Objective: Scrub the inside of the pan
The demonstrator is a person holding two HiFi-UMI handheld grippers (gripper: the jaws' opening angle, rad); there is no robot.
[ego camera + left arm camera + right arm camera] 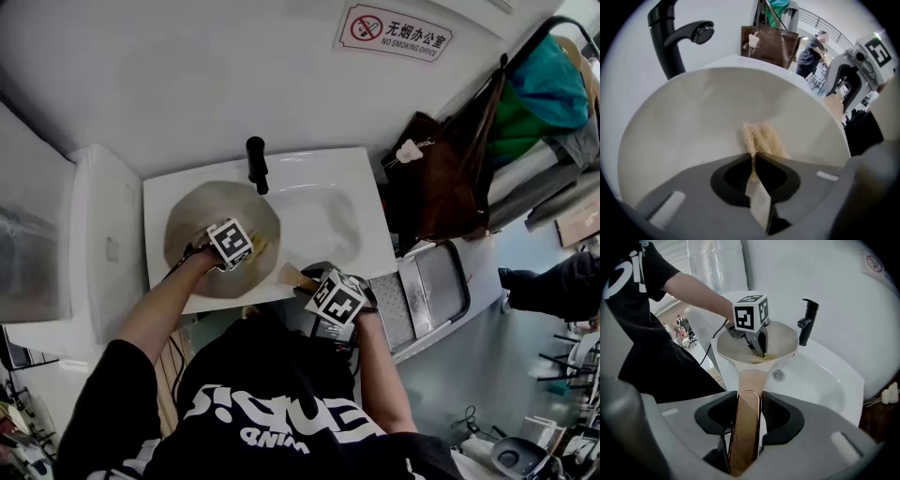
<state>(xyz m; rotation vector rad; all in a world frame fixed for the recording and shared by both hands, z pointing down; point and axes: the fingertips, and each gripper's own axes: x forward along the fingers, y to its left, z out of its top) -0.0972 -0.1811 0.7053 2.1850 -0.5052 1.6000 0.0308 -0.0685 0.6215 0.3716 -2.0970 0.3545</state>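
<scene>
Over the sink [361, 169], left gripper [753, 157] points down pinching sponge [761, 138] (right gripper [749, 397] clamps handle [744, 432]).

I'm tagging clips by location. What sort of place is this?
Probably a wash corner in an office: a white sink with a black faucet, and a no-smoking office sign on the wall above.

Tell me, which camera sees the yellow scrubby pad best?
The left gripper view: the scrubby pad fills the middle, pinched in the left gripper, inside the pan. The right gripper view shows a small yellow strip under that gripper. In the head view the marker cube hides most of it.
</scene>
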